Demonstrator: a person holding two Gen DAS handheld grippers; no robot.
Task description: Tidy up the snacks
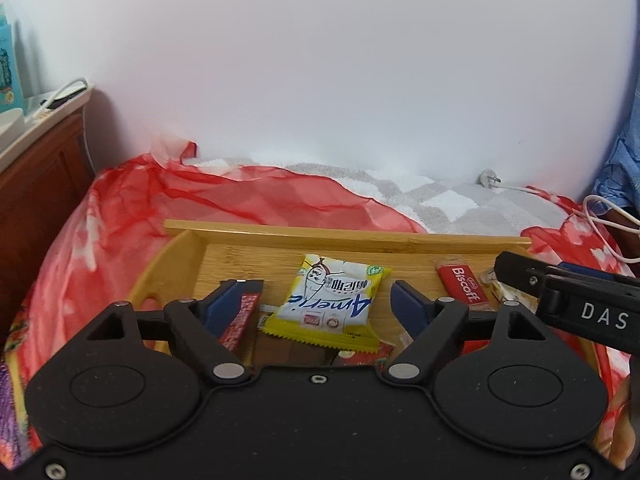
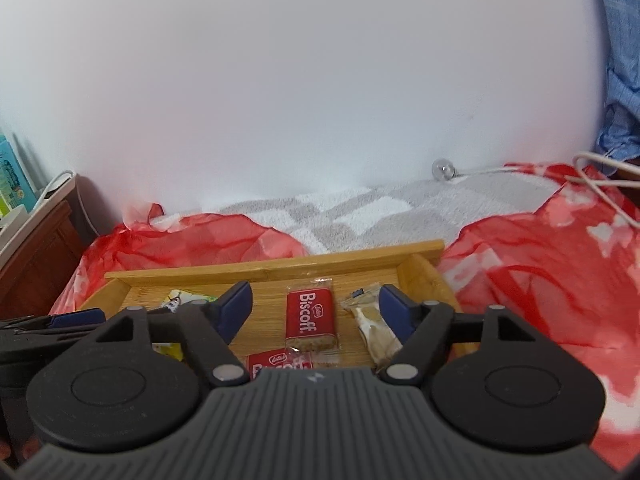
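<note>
A red cloth [image 1: 120, 216] with pale blotches lies rumpled over the surface, and behind it a grey and white checked blanket [image 1: 440, 196] runs up to the plain white wall [image 1: 320, 60]. A white plug [image 1: 489, 179] rests on that blanket, its cable trailing off to the right. Far left stands a dark wooden cabinet [image 1: 36, 184]. Blue fabric [image 2: 622, 80] hangs at the right edge.
</note>
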